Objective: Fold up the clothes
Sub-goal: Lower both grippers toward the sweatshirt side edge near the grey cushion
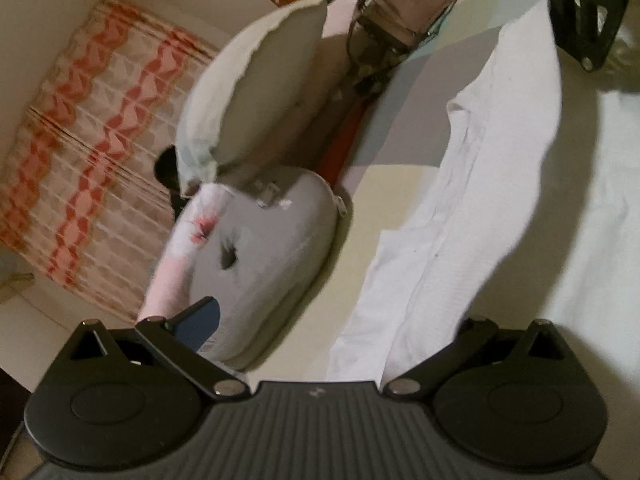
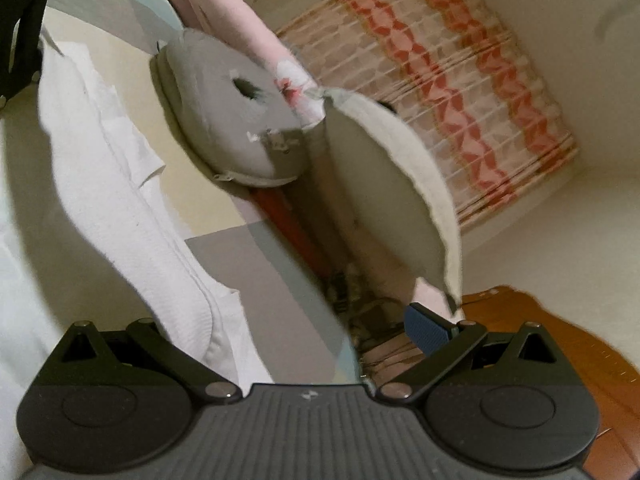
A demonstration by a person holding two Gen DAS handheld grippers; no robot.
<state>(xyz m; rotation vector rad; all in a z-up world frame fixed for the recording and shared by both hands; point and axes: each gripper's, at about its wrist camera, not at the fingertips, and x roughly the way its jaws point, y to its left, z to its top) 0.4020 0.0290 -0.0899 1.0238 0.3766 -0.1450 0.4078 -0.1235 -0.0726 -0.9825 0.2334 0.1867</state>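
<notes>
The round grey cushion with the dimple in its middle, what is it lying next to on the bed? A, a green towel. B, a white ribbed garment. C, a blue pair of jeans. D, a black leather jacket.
B: the round grey cushion lies on the bed beside the white ribbed garment, with a strip of pale bedsheet showing between them; nothing blue, black or green lies next to it.

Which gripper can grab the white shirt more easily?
Probably the left gripper, narrowly: the white shirt reaches well into its open jaws. The right gripper, open too, has cloth only along one side.
</notes>
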